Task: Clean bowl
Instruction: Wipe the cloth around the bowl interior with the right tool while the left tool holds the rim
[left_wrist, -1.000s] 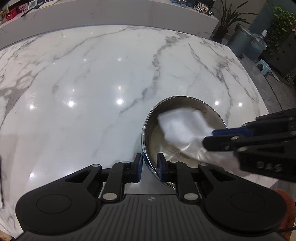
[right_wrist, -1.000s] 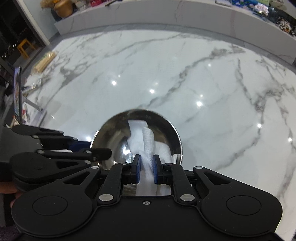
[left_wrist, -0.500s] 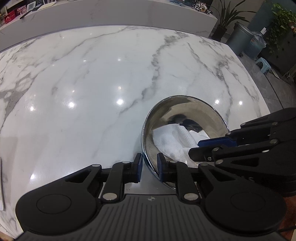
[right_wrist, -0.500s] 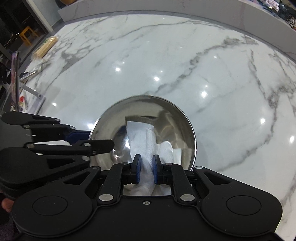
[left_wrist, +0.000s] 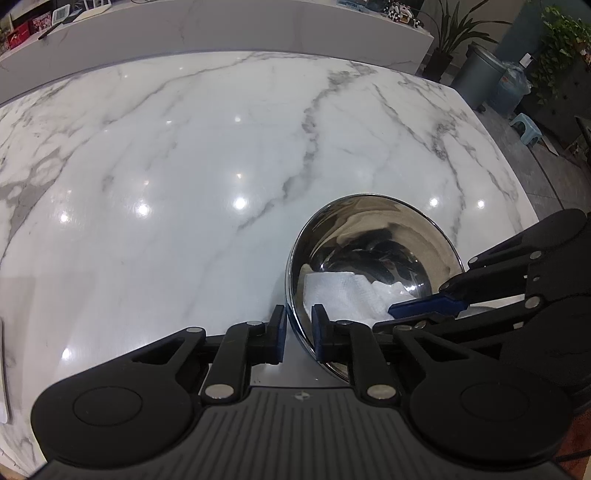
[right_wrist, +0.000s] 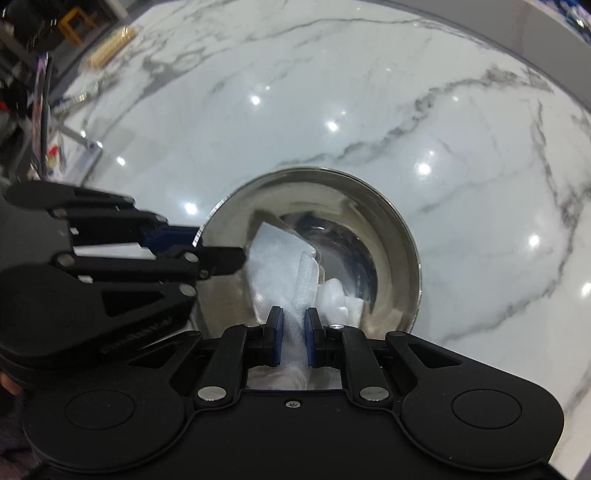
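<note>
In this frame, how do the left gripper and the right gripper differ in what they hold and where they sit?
The left gripper is shut on the bowl's near rim, one finger inside and one outside; the right gripper is shut on the white cloth. The left gripper stays at the bowl's edge; the right gripper reaches into the bowl, where the cloth lies. Both are black with blue pads and angled down at the marble table.

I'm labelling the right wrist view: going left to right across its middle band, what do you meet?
Left gripper clamped on the bowl's rim → white crumpled cloth held by the right gripper → shiny steel bowl's far inner wall → white grey-veined marble countertop.
</note>
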